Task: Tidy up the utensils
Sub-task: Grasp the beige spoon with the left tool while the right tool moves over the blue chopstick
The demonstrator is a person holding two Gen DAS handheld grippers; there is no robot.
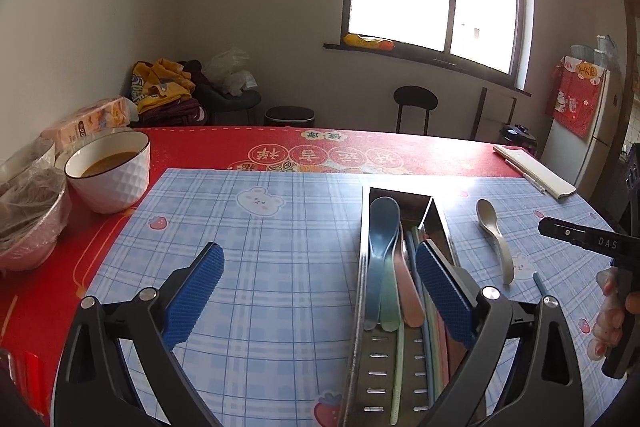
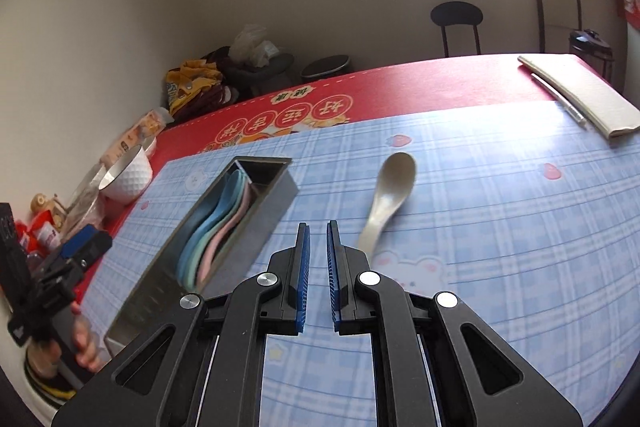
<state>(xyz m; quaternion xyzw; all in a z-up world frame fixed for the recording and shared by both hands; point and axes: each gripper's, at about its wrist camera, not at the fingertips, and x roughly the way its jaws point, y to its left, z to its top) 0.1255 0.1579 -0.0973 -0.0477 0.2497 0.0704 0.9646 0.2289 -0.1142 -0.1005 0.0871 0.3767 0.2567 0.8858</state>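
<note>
Right gripper (image 2: 318,247) nearly closed, empty, near spoon (image 2: 390,199) right of tray (image 2: 276,187); left gripper (image 1: 320,291) wide, empty, over tray; closed jaws risk nudging spoon away.

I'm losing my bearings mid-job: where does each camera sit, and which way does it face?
Left wrist: on the left tongs, open, looking down over the long steel utensil tray toward the window; the person's right hand shows at the edge.
Right wrist: on the right tongs, shut and empty, facing the beige ceramic spoon.
Shared: tray, spoon, blue checked mat.
</note>
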